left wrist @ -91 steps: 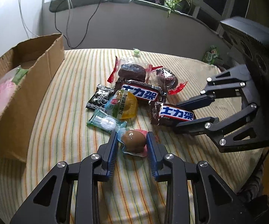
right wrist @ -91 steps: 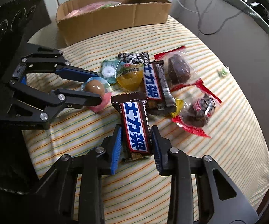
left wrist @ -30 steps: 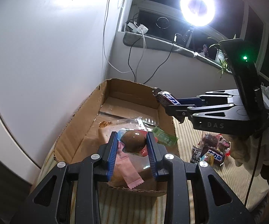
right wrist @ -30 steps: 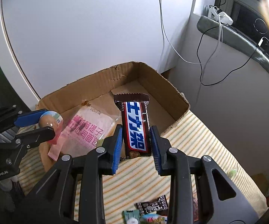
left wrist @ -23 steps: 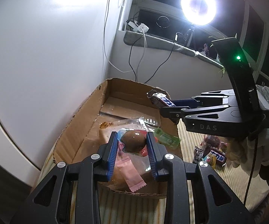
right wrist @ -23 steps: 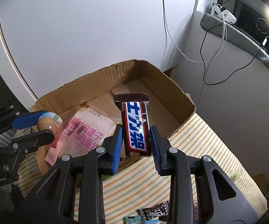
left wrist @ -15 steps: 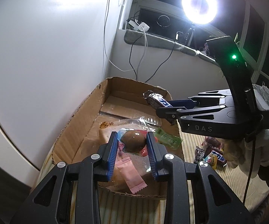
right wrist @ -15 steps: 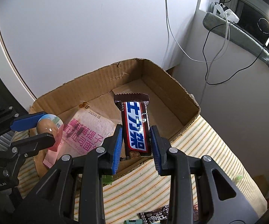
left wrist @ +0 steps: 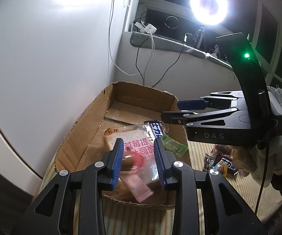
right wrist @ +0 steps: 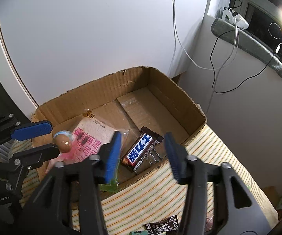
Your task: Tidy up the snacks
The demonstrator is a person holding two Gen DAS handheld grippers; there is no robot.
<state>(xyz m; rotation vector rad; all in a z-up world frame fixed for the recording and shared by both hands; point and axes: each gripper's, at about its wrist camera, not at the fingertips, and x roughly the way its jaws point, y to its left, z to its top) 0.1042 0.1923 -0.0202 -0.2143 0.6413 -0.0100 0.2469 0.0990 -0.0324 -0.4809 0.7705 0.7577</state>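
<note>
An open cardboard box (left wrist: pixel 86 125) (right wrist: pixel 109 84) stands on the striped cloth. My left gripper (left wrist: pixel 139 156) is open above its near end; the packed brown egg (left wrist: pixel 127 159) (right wrist: pixel 63 144) is below the blue pads, blurred, over a pink-lettered bread packet (left wrist: pixel 133 141) (right wrist: pixel 90 137). My right gripper (right wrist: pixel 143 152) is open above the box's near wall, and it also shows in the left wrist view (left wrist: pixel 172 110). The Snickers bar (right wrist: pixel 141 150) (left wrist: pixel 156 130) lies tilted in the box below it.
A green wrapped sweet (left wrist: pixel 173 145) lies by the box's right wall. More snacks (left wrist: pixel 222 161) lie on the striped cloth (right wrist: pixel 160 199) to the right. A white wall stands behind the box, with cables (right wrist: pixel 189 54) and a bright ring light (left wrist: pixel 208 5).
Both grippers have opened. The Snickers bar has dropped from the right gripper into the box. The egg has left the left pads and is lower, blurred.
</note>
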